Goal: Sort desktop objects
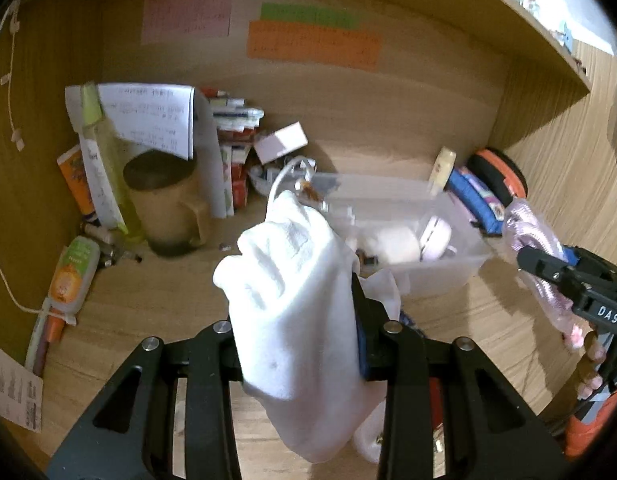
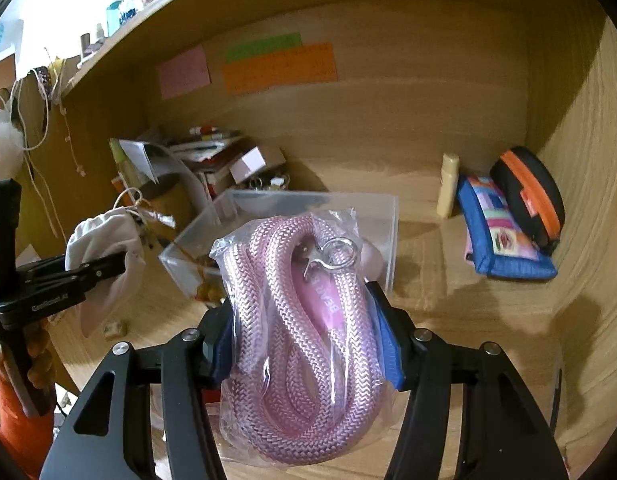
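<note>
My left gripper (image 1: 300, 320) is shut on a white drawstring pouch (image 1: 296, 300) and holds it above the desk, just in front of the clear plastic bin (image 1: 440, 276). The pouch also shows in the right wrist view (image 2: 104, 248). My right gripper (image 2: 304, 344) is shut on a bagged pink rope lanyard (image 2: 304, 340) with a metal clasp, held in front of the same bin (image 2: 384, 216). The lanyard shows at the right in the left wrist view (image 1: 536, 248). The bin holds a white roll (image 1: 396, 244) and a lilac round case (image 1: 436, 236).
A brown mug (image 1: 164, 204), tubes, a spray bottle and stacked papers and boxes (image 1: 232, 148) crowd the back left. A blue patchwork pouch (image 2: 504, 236), an orange-and-black case (image 2: 528, 196) and a cream tube (image 2: 448, 184) sit at the back right. Wooden walls enclose the desk.
</note>
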`<state>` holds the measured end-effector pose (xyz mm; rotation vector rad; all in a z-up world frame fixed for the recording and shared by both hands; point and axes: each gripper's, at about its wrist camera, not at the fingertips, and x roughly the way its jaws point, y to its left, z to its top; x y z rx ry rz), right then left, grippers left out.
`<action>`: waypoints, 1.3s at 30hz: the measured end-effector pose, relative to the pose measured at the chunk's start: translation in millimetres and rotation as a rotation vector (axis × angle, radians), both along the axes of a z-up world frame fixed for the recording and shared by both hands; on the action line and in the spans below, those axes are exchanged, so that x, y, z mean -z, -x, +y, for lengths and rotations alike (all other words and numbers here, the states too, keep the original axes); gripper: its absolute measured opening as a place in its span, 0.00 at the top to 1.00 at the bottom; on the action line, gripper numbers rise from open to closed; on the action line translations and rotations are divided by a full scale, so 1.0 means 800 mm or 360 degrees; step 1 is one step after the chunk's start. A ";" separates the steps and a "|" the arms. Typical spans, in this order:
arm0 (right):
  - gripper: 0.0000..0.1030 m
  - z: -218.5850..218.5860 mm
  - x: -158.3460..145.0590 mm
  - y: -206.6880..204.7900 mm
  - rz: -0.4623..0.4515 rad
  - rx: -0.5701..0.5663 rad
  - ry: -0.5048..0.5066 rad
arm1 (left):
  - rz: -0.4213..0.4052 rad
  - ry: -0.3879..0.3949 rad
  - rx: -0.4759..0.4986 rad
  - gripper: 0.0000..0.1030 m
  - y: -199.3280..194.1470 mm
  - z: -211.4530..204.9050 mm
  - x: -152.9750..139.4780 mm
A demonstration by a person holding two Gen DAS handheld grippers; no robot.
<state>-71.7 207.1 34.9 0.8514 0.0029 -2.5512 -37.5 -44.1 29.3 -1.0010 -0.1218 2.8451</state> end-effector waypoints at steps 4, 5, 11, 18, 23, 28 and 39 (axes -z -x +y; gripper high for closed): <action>0.47 -0.007 -0.004 0.010 0.0015 -0.0008 0.0007 | 0.0032 -0.0036 0.0000 0.66 0.006 -0.001 -0.011; 0.47 -0.008 -0.005 0.013 0.0017 -0.0005 0.0007 | 0.0034 -0.0043 0.0001 0.66 0.008 0.000 -0.013; 0.47 -0.016 -0.005 0.032 0.0033 0.0059 0.0000 | 0.0003 -0.0130 0.0034 0.66 0.028 0.002 -0.019; 0.47 -0.020 -0.004 0.052 0.0020 0.0047 0.0022 | 0.0008 -0.0151 0.0029 0.66 0.059 0.008 -0.024; 0.47 -0.025 -0.004 0.070 0.0014 0.0046 0.0045 | -0.0011 -0.0142 0.0047 0.66 0.083 0.008 -0.020; 0.47 -0.031 -0.003 0.090 -0.0007 0.0042 0.0074 | -0.0041 -0.0163 0.0069 0.66 0.108 0.010 -0.017; 0.47 -0.049 0.023 0.133 -0.0111 0.0033 0.0112 | -0.0161 -0.0082 0.0097 0.66 0.161 0.031 0.018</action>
